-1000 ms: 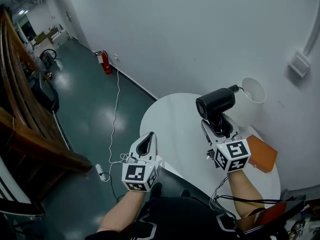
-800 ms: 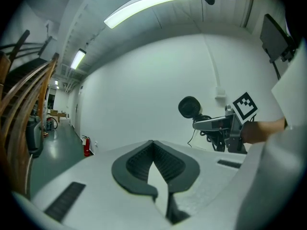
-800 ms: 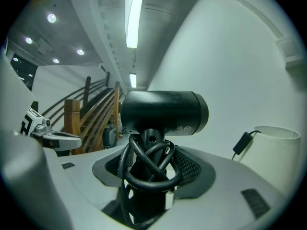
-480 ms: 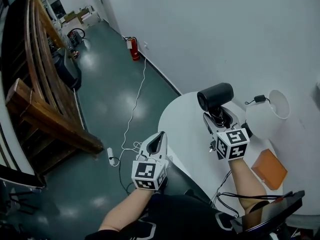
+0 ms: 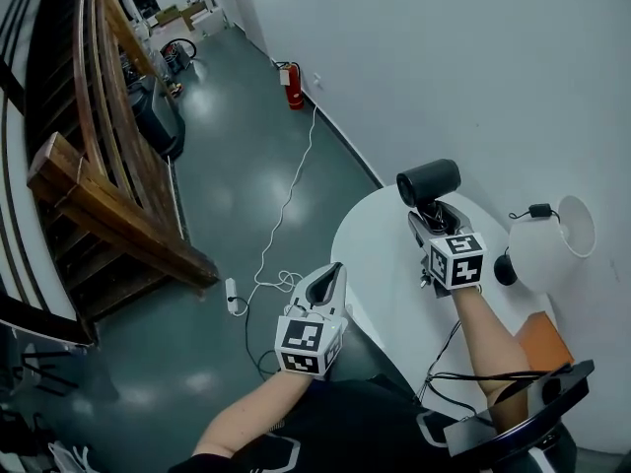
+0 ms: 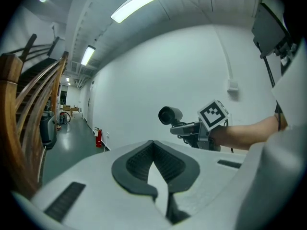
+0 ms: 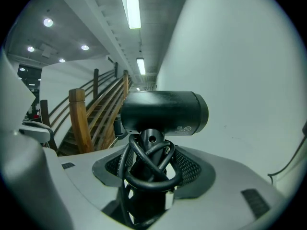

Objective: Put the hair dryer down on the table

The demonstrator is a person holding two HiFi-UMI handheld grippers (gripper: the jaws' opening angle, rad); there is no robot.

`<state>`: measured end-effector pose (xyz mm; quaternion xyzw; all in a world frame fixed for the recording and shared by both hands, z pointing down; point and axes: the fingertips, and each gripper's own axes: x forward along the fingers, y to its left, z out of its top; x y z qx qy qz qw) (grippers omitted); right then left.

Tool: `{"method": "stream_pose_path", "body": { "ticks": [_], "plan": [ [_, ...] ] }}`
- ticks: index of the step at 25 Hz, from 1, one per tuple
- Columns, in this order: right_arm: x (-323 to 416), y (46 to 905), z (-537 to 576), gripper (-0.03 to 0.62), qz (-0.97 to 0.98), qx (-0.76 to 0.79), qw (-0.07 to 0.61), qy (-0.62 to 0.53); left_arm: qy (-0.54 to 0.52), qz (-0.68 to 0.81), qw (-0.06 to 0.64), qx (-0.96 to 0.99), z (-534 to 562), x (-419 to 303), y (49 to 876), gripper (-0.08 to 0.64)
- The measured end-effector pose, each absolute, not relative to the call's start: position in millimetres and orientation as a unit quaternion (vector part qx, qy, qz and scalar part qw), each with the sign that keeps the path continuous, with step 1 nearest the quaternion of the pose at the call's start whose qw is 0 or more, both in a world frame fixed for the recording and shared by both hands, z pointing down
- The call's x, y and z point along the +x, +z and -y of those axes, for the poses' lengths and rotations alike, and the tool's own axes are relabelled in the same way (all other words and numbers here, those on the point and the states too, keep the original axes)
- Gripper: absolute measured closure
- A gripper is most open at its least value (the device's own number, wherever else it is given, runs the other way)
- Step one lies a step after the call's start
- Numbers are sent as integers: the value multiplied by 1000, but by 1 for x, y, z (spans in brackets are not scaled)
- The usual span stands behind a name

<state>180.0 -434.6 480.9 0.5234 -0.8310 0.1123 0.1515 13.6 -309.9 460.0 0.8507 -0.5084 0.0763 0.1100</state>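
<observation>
Hair dryer (image 5: 428,182), black: held off the table (image 5: 380,254), right of centre in the head view, over the round white top's far left edge; barrel level, handle pointing down. In the right gripper view the barrel (image 7: 163,113) fills mid-frame, with a black cord (image 7: 144,169) looped round the handle below it. Right hand-held gripper (image 5: 431,215): clenched on the dryer's handle, the handle and its cord loops between the two dark pads (image 7: 151,157); marker cube towards the person, forearm running to the lower right. Left hand-held gripper (image 5: 335,269): lower centre of the head view, over the floor (image 5: 227,166) left of the table and well apart from the dryer; in its own view the jaw tips meet (image 6: 153,147) with nothing between them, and the dryer (image 6: 169,115) shows beyond, against the white wall (image 6: 144,71). Table, further items: white lamp shade (image 5: 552,239) at the right edge of the head view, a small black plug (image 5: 539,210) beside it, an orange box (image 5: 544,341) at lower right. Surroundings: dark green glossy floor; white cable (image 5: 286,195) trailing along the floor by the wall; red extinguisher (image 5: 294,74) at the foot of the wall, top centre; wooden railing (image 5: 108,195) across the upper left.
</observation>
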Motion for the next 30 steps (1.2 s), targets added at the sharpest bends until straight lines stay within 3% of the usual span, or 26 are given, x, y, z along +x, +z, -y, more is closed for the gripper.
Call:
{"method": "stream_pose_path", "body": {
  "ticks": [30],
  "plan": [
    [148, 681, 557, 321, 802, 477, 282, 225, 134, 497, 157, 843, 325, 6, 521, 555]
  ]
}}
